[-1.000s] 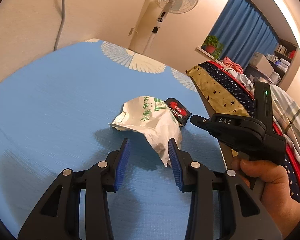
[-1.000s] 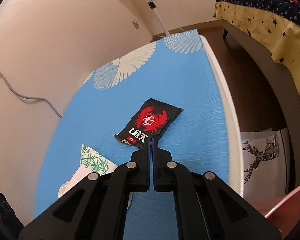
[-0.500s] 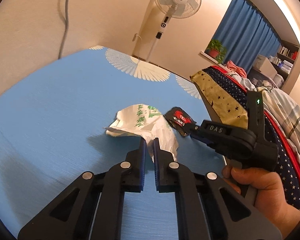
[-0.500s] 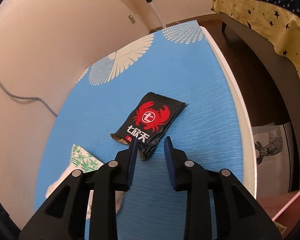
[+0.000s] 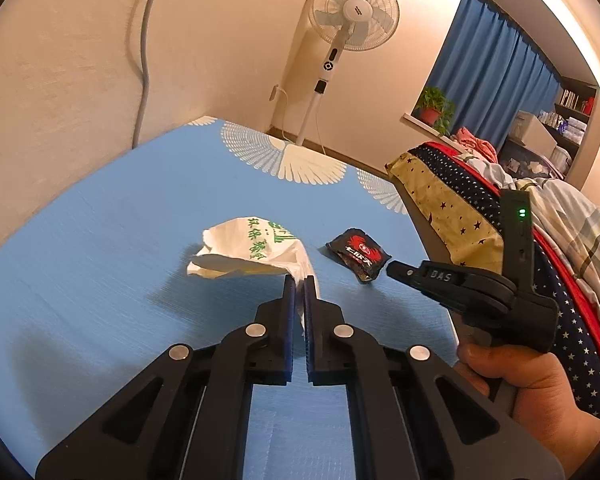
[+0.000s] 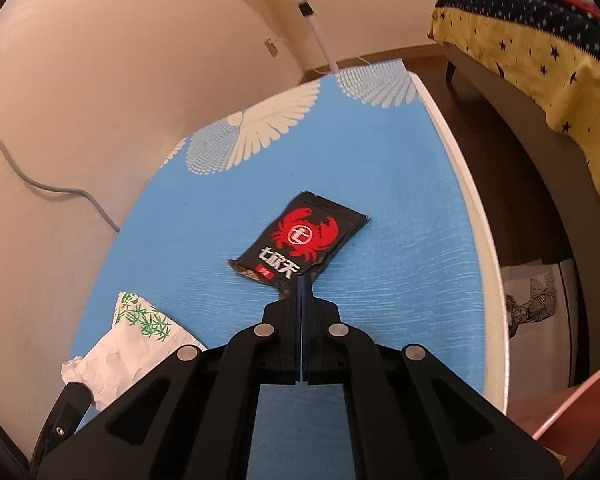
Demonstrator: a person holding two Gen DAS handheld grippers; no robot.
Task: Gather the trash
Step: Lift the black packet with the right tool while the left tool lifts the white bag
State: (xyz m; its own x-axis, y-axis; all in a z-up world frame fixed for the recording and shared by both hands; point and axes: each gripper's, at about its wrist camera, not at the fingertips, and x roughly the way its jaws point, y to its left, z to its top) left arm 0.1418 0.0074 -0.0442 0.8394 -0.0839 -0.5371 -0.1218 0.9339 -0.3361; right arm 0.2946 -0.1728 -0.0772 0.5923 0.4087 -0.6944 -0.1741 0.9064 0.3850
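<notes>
A crumpled white plastic bag with green print is lifted a little above the blue table. My left gripper is shut on the bag's near corner. A black snack wrapper with a red crab lies flat on the table. My right gripper is shut on the wrapper's near corner. In the left wrist view the wrapper lies right of the bag, with the right gripper's tip beside it. The bag also shows in the right wrist view.
The blue table has a white edge on the right, with dark floor beyond. A bed with a star-pattern cover stands to the right. A standing fan is behind the table. A grey cable hangs on the wall.
My left gripper closed on the bag and lifted it. My right gripper opened half a second ago and has shut again on the wrapper's corner.
</notes>
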